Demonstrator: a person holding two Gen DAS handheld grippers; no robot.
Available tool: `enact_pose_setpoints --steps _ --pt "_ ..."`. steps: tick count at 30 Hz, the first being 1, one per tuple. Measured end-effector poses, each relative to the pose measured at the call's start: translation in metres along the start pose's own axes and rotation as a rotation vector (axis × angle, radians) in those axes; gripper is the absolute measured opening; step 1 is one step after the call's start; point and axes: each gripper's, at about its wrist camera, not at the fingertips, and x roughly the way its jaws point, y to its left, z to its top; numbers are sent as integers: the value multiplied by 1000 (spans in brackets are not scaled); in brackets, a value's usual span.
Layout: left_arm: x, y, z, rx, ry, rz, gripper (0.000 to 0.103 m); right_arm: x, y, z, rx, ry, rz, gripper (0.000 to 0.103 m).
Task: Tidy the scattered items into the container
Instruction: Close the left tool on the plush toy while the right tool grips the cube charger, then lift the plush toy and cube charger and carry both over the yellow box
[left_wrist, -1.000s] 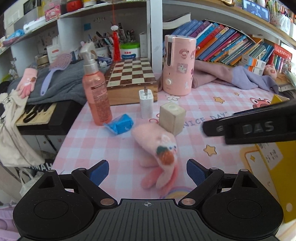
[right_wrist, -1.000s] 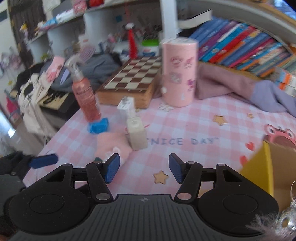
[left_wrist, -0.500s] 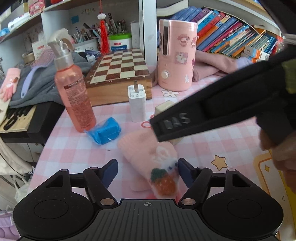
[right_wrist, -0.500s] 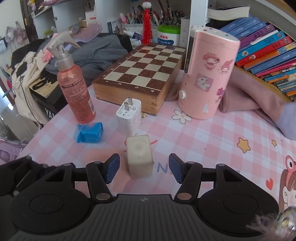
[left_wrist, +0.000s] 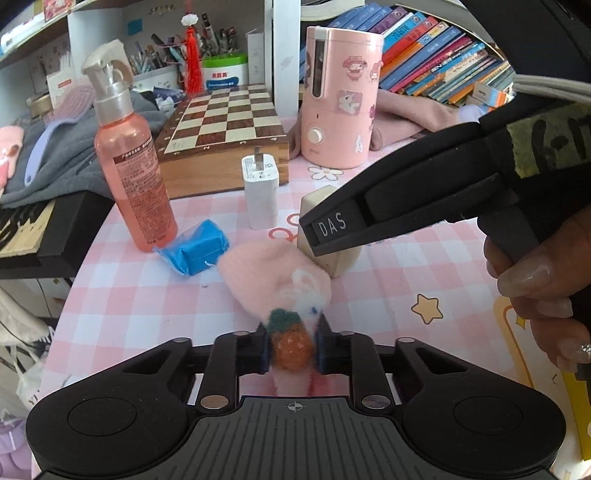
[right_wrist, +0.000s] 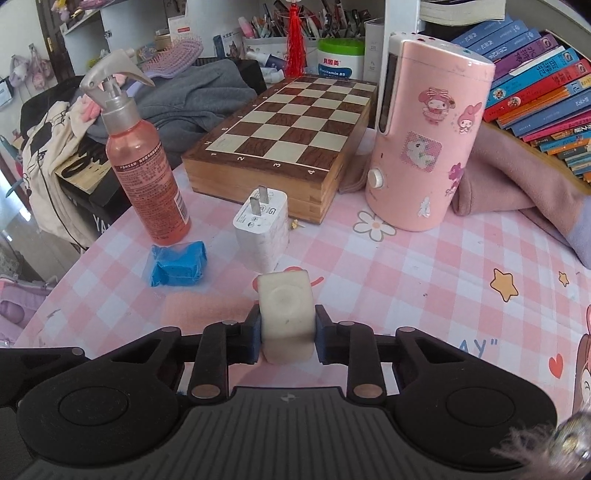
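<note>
Left gripper (left_wrist: 291, 349) has just closed its jaws and now clamps the pink glove (left_wrist: 275, 278) at the orange strawberry patch, the glove's body lying on the checked tablecloth (left_wrist: 147, 295) toward 12 o'clock of the pads. Right gripper (right_wrist: 287, 334) has likewise just closed, and its blue pads press both sides of the cream cube (right_wrist: 286, 314), which stands on the cloth.

Only the left wrist view shows the right tool from outside: a black body lettered DAS, running from 3 o'clock in to the cube (left_wrist: 332, 236), with a person's hand (left_wrist: 543, 291) on the handle. It also shows a yellow edge at 4 o'clock; whether that is the container cannot be told. The right wrist view alone shows the cube's dimpled top and the grip on it; the glove shows there only as a pink patch at 9 o'clock of the cube.

Loose on the cloth, counted: one blue packet (right_wrist: 177, 264), one white charger (right_wrist: 263, 230) with two prongs up, one spray bottle (right_wrist: 146, 177) of pink liquid. Behind them stand one chessboard box (right_wrist: 288, 144) and one pink canister (right_wrist: 424, 136).
</note>
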Motion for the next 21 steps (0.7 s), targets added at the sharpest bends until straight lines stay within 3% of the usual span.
enact_pose_setpoints --steps 9,21 --pt "-28 8 1 -48 -52 -41 15 -45 -6 -8 53 -95 -55 24" --pt "-92 12 -8 -63 -138 -85 15 -110 11 -55 89 -147 -63 24"
